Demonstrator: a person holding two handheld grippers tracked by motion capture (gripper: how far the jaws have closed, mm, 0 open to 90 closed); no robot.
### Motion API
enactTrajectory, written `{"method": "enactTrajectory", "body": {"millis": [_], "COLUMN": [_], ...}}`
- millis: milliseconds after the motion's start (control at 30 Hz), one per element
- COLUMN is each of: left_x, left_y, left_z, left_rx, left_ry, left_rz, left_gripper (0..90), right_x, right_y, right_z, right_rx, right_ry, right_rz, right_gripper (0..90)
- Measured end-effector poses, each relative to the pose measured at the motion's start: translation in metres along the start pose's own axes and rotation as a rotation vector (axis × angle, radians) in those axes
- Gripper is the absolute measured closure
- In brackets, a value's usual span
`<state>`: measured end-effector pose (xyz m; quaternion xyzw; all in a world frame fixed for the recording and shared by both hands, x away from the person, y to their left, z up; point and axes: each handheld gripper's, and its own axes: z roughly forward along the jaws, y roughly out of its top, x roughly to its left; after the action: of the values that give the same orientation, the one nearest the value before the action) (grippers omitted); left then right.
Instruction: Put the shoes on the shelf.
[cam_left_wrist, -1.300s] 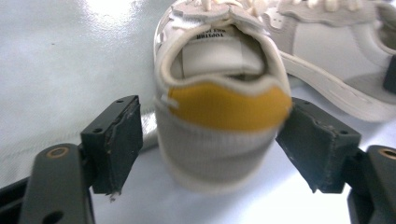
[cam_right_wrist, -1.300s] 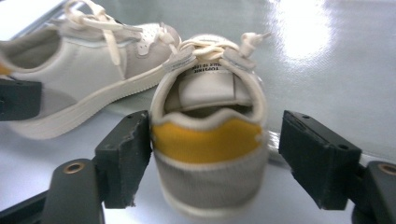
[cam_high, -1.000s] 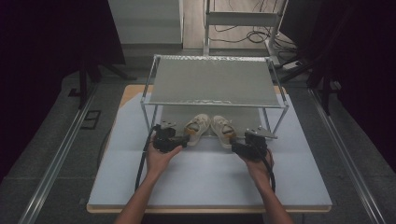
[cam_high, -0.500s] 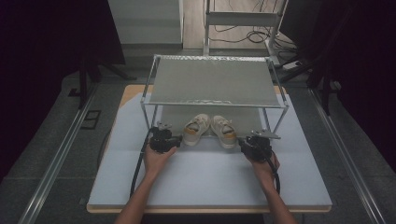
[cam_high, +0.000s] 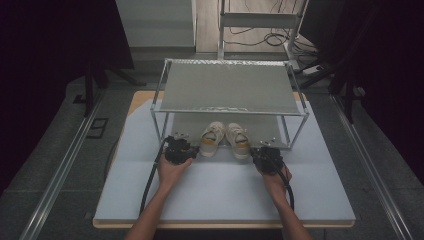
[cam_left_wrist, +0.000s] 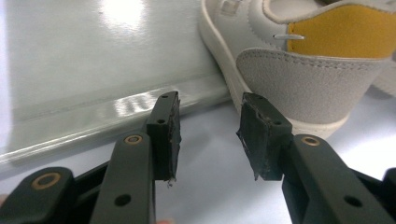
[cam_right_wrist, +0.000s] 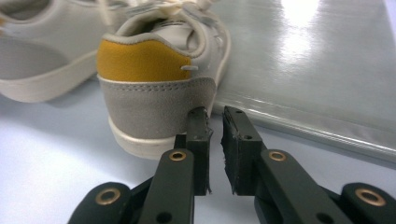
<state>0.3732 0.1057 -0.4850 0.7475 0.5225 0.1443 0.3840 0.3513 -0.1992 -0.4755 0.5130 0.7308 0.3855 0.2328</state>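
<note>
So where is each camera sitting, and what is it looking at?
High view: above the table, looking forward and down at both shoes under the shelf rack; both forearms show.
Left gripper view: on the left gripper, facing the left shoe; its jaws stand apart.
Right gripper view: on the right gripper, facing the right shoe; jaws nearly together.
All share the shoes.

I work in what looks like a lab or recording studio: dark curtains (cam_high: 60, 60) hang around my desk (cam_high: 225, 200), metal floor rails (cam_high: 60, 175) run along both sides, and loose cables (cam_high: 260, 37) lie beyond a bare metal rack (cam_high: 230, 90).
</note>
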Motion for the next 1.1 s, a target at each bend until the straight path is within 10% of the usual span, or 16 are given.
{"method": "enactTrajectory", "body": {"millis": [500, 867, 1100], "left_x": [-0.022, -0.016, -0.028], "left_y": [0.004, -0.008, -0.009], "left_z": [0.008, -0.01, -0.017], "left_rx": [0.007, -0.032, -0.043], "left_ry": [-0.046, -0.09, -0.128], "left_rz": [0.027, 0.037, 0.061], "left_gripper": [58.2, 85.4, 86.7], "right_x": [0.022, 0.016, 0.026], "right_y": [0.003, -0.004, -0.011], "right_z": [0.008, -0.008, -0.017], "right_rx": [-0.013, -0.04, -0.048], "right_ry": [0.045, 0.075, 0.116], "right_rz": [-0.019, -0.006, -0.032], "right_gripper": [81.0, 79.3, 79.5]}}
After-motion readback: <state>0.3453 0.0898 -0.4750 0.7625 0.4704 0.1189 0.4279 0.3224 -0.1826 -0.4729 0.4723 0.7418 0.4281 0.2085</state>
